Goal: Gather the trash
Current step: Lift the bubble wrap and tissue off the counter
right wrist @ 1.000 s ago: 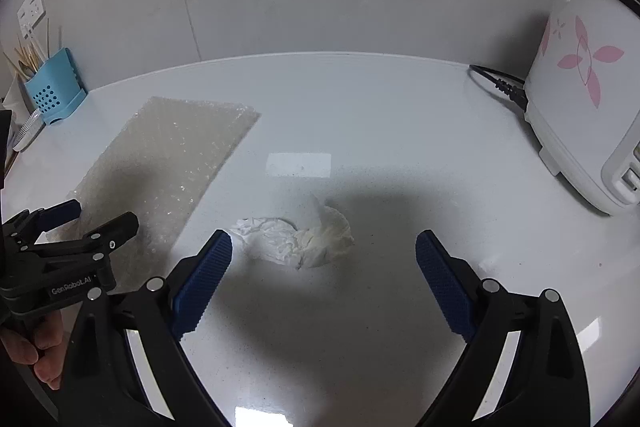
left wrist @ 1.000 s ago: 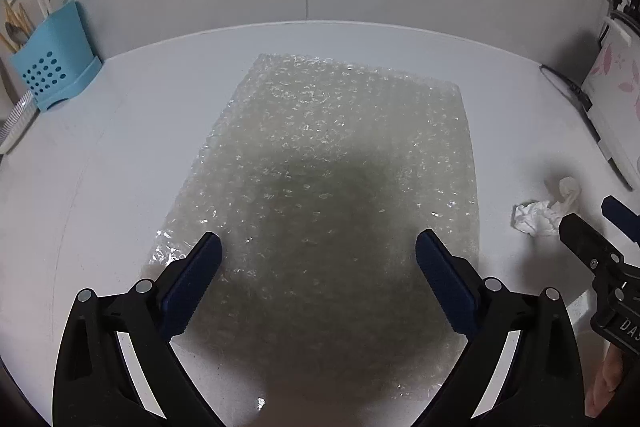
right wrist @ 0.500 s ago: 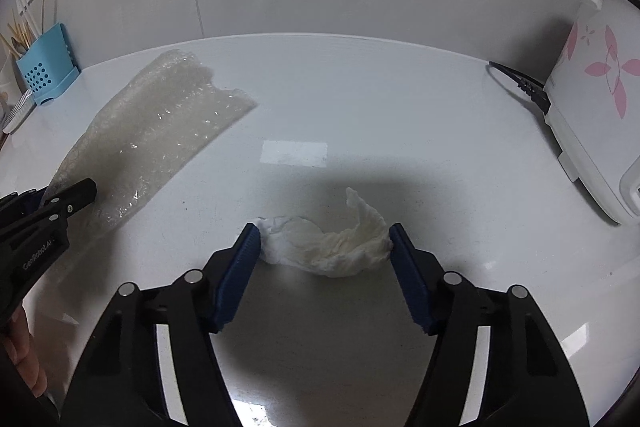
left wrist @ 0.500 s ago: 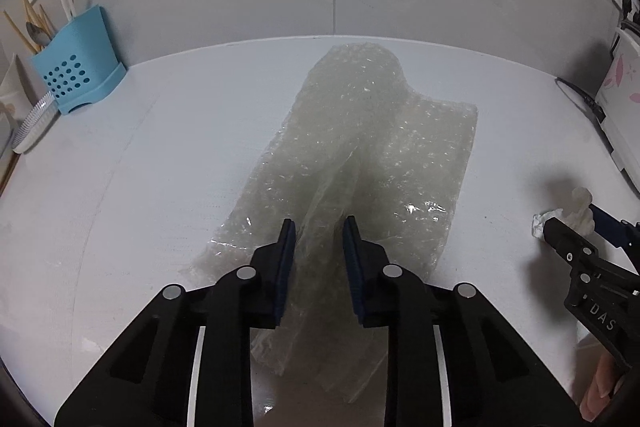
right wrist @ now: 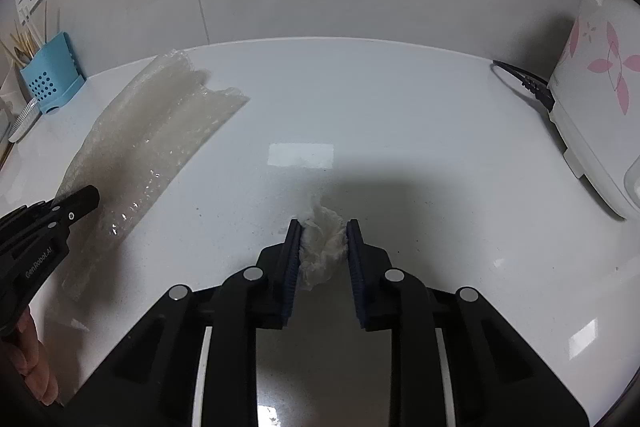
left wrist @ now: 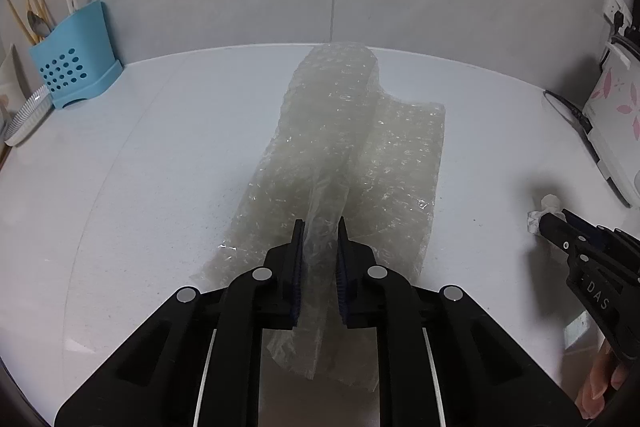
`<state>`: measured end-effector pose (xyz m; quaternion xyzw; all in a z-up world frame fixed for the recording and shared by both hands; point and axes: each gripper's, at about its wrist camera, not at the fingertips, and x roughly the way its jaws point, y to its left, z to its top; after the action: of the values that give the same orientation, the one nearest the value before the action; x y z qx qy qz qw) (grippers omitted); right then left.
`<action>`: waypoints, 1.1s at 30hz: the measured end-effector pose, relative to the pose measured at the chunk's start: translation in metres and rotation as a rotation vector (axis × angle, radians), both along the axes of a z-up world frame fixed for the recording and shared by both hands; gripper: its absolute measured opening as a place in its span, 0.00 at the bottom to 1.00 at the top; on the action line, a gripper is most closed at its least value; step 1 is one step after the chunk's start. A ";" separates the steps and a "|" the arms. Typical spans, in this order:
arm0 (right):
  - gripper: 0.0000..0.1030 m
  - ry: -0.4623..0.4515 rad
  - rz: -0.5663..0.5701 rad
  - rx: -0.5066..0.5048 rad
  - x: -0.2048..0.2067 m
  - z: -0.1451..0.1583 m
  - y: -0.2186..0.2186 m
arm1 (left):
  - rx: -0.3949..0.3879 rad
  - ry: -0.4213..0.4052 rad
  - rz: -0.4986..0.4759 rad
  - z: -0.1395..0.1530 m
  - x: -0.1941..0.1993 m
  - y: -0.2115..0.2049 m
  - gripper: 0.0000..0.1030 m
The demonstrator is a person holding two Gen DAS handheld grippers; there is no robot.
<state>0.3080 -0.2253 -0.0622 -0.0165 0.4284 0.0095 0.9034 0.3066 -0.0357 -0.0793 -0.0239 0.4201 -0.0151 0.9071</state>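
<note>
Left wrist view: the left gripper [left wrist: 320, 231] has its jaws drawn narrow, pinching one gathered sheet of bubble wrap [left wrist: 352, 155] that runs away toward 12 o'clock over the white counter [left wrist: 160, 167]; the far part is bunched into a raised fold. At 3 o'clock the right gripper [left wrist: 550, 223] comes in from the edge, its body lettered "DAS", the rest cut off, with one white crumpled tissue [left wrist: 538, 217] at its tip. At 10 o'clock stands one blue utensil holder [left wrist: 74, 67] with chopsticks and a spoon in it. At 2 o'clock sits one white rice cooker [left wrist: 616, 115] with pink flower print.

Right wrist view: the right gripper [right wrist: 322, 227] has just been closing, and its two blue pads [right wrist: 290, 259] now press on the crumpled tissue [right wrist: 322, 247] from both sides, at the centre of the counter [right wrist: 400, 107]. At 9 o'clock the left gripper [right wrist: 86, 197] shows, marked "GenRobot.AI", its tip on the bubble wrap [right wrist: 160, 135], which stretches toward 10 o'clock. The blue holder [right wrist: 52, 75] is at 10 o'clock, the rice cooker [right wrist: 596, 99] at 2 o'clock with its black cord [right wrist: 524, 81] beside it.
</note>
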 end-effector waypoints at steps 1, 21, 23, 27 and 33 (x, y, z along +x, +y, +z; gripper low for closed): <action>0.20 -0.007 -0.002 -0.002 -0.003 0.003 -0.001 | -0.010 0.002 -0.003 0.001 -0.001 0.002 0.10; 0.20 -0.094 0.001 0.021 -0.111 0.058 -0.012 | -0.064 -0.046 -0.021 0.053 -0.104 0.020 0.08; 0.20 -0.104 0.004 0.023 -0.123 0.062 -0.011 | -0.072 -0.052 -0.024 0.058 -0.116 0.022 0.08; 0.20 -0.121 0.012 0.032 -0.149 0.070 -0.010 | -0.077 -0.078 -0.026 0.071 -0.144 0.025 0.08; 0.20 -0.141 0.024 0.043 -0.181 0.076 -0.006 | -0.078 -0.116 -0.034 0.087 -0.186 0.028 0.08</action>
<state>0.1267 -0.2315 0.0135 -0.0030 0.3634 0.0283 0.9312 0.1207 -0.0082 0.0076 -0.0514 0.3663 -0.0482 0.9278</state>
